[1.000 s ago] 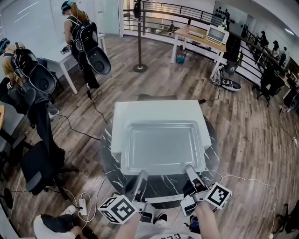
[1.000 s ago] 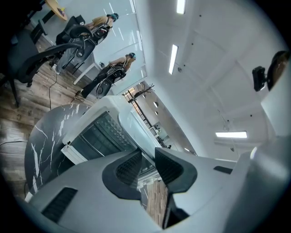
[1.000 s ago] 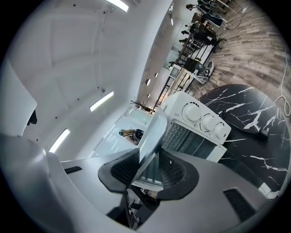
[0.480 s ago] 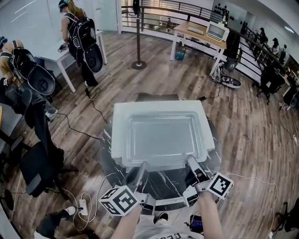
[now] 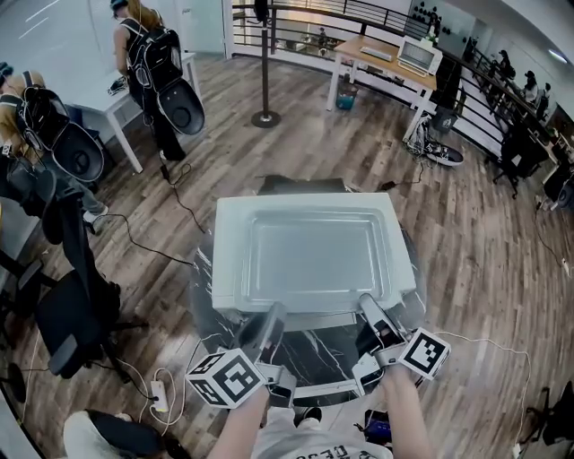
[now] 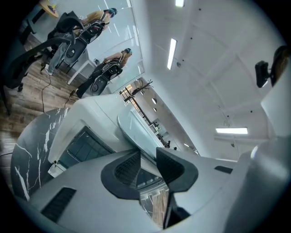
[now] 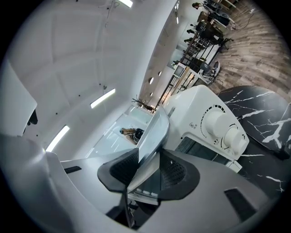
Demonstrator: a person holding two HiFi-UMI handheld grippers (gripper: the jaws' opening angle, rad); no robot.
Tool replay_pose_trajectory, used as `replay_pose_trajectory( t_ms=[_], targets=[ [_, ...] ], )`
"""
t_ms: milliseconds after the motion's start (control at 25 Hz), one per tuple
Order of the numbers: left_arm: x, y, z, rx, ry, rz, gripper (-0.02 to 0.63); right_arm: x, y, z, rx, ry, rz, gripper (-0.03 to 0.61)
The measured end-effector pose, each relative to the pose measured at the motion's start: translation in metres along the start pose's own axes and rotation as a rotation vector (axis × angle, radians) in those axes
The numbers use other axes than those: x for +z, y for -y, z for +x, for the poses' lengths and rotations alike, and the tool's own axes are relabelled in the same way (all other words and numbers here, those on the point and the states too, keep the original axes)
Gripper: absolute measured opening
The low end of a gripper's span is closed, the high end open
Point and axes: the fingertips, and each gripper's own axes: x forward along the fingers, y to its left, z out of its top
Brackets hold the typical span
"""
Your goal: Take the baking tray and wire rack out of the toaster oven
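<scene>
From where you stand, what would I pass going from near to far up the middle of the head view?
Black marble table → baking tray, lying on top of the white toaster oven → round-based pole stand → black railing.

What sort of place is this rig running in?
Probably an open-plan lab or office used for recording: wood-plank floor, a white toaster oven on a round black marble-patterned table, people wearing black backpack rigs beside white desks.

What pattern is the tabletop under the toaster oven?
The tabletop is black marble with white veining, clearest in the right gripper view.
</scene>
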Motion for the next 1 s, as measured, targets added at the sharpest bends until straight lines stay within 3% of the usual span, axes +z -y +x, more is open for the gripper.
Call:
replay_pose_trajectory(
  t_ms=[240, 440, 640, 1000],
  targets=[
    [0.001, -0.001, -0.002, -0.003, -0.004, 0.005, 0.106, -0.001, -0.004, 0.001, 0.0, 0.007, -0.011, 0.135],
    [0.002, 0.0, -0.003, -0.005, 0.01, 0.032, 0.12, -0.002, -0.018, 0.003, 0.057, 0.003, -0.071, 0.138],
    [-0.001, 0.004, -0.01, 0.01, 0.004, 0.126, 0.144, -0.007, -0.026, -0.004, 0.067, -0.003, -0.15, 0.166],
    [-0.031, 0.012, -0.039, 0.036, -0.017, 0.282, 0.164, -0.023, -0.012, -0.044, 0.005, -0.01, -0.268, 0.181]
  ],
)
